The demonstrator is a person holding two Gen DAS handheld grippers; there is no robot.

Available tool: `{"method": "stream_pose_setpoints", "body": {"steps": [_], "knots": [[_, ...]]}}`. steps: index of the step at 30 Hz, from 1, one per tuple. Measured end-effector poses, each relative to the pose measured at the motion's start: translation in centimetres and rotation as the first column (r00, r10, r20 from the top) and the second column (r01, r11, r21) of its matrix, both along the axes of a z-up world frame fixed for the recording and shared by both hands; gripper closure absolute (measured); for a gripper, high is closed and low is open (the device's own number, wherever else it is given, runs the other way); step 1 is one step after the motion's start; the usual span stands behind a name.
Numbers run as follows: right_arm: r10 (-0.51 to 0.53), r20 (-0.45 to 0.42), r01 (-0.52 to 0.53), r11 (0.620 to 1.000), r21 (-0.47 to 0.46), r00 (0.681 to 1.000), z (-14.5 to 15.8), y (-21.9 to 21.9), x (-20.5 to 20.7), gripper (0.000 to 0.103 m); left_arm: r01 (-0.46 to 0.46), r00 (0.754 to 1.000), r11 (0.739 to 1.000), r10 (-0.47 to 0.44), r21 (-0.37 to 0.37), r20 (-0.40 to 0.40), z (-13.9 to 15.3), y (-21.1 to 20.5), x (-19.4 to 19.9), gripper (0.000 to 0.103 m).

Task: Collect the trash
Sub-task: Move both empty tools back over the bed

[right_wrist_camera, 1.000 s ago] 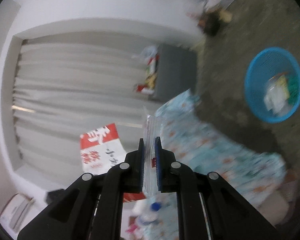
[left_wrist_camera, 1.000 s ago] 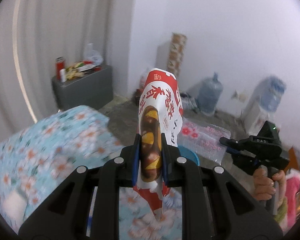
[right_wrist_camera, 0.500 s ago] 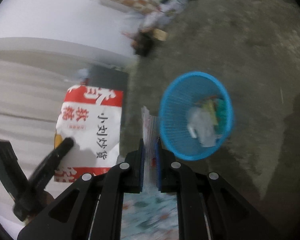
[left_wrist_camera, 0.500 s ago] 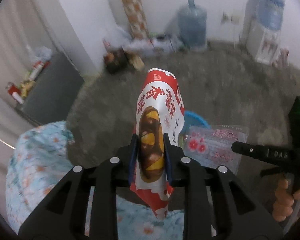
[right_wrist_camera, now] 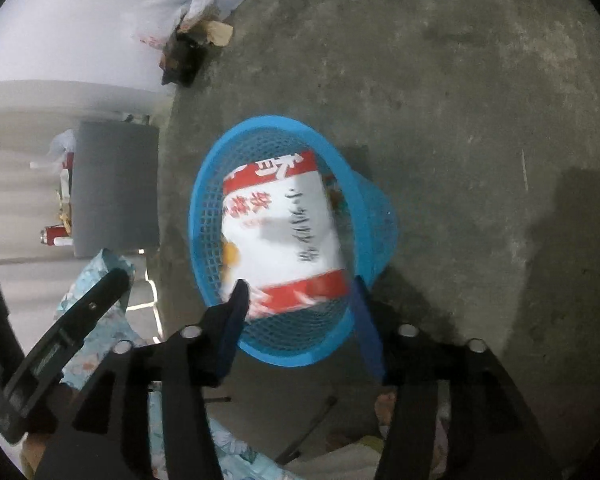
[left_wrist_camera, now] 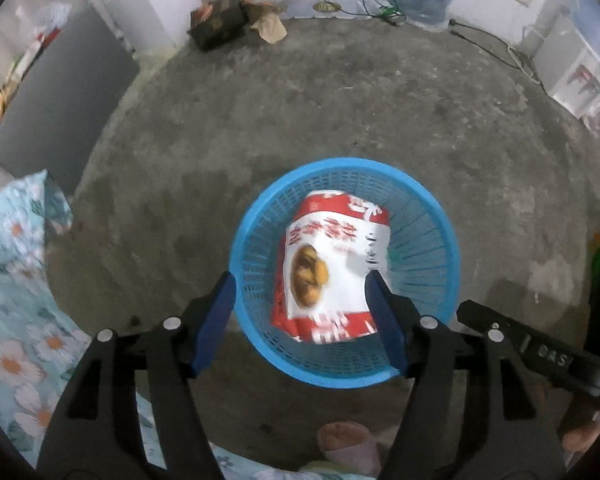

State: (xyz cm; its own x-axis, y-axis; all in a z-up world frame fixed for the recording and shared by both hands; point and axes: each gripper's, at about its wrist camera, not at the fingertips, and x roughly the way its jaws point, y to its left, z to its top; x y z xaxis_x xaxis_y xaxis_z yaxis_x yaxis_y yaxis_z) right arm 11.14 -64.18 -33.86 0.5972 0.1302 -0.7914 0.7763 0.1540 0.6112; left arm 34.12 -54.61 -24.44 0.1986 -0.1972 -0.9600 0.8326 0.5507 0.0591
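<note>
We are opening both claws, left gripper (left_wrist_camera: 300,312) and right gripper (right_wrist_camera: 300,312), wide and empty; bag (left_wrist_camera: 332,268) falling into basket (left_wrist_camera: 440,216). Best holding centred above rim until it settles.

My left gripper (left_wrist_camera: 302,316) is showing black plastic arms with blue pads (left_wrist_camera: 214,320) on the inner faces and round silver screws on the knuckles. My right gripper (right_wrist_camera: 298,320) is looking the same: black frame, blue pads (right_wrist_camera: 366,332), silver screws. In the left view the other unit's black body is showing white "DAS" lettering and a green light is glowing above it. Angular cut-outs are showing in each arm. Both are blurring slightly at the edges.
</note>
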Motion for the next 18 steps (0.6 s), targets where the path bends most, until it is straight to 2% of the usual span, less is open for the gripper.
{"method": "stream_pose_setpoints", "body": {"steps": [3, 8, 14, 16, 18], "knots": [[-0.015, 0.006, 0.016, 0.999, -0.036, 1.0, 1.1, 0.3, -1.0, 0.045, -0.012, 1.0, 0.999, 0.012, -0.033, -0.024, 0.9, 0.5, -0.2, 0.037], [-0.07, 0.064, 0.072, 0.997, -0.029, 0.996, 2.9, 0.7, -2.6, 0.045, -0.023, 0.999, 0.997, 0.021, -0.074, -0.038, 4.0, 1.6, -0.9, 0.036], [-0.044, 0.093, 0.051, 0.996, -0.07, 0.995, 6.5, 2.8, -3.3, 0.044, -0.017, 0.999, 0.984, 0.011, -0.176, -0.036, 11.1, 5.6, -2.3, 0.035], [-0.015, 0.098, 0.023, 0.996, -0.083, 0.995, 8.4, 4.1, -3.2, 0.038, -0.021, 0.999, 0.975, 0.014, -0.222, -0.034, 14.1, 8.0, -3.0, 0.035], [0.017, 0.116, -0.005, 0.995, -0.103, 0.993, 10.4, 5.4, -3.0, 0.037, -0.028, 1.0, 0.958, 0.025, -0.285, -0.014, 17.1, 11.0, -3.9, 0.034]]}}
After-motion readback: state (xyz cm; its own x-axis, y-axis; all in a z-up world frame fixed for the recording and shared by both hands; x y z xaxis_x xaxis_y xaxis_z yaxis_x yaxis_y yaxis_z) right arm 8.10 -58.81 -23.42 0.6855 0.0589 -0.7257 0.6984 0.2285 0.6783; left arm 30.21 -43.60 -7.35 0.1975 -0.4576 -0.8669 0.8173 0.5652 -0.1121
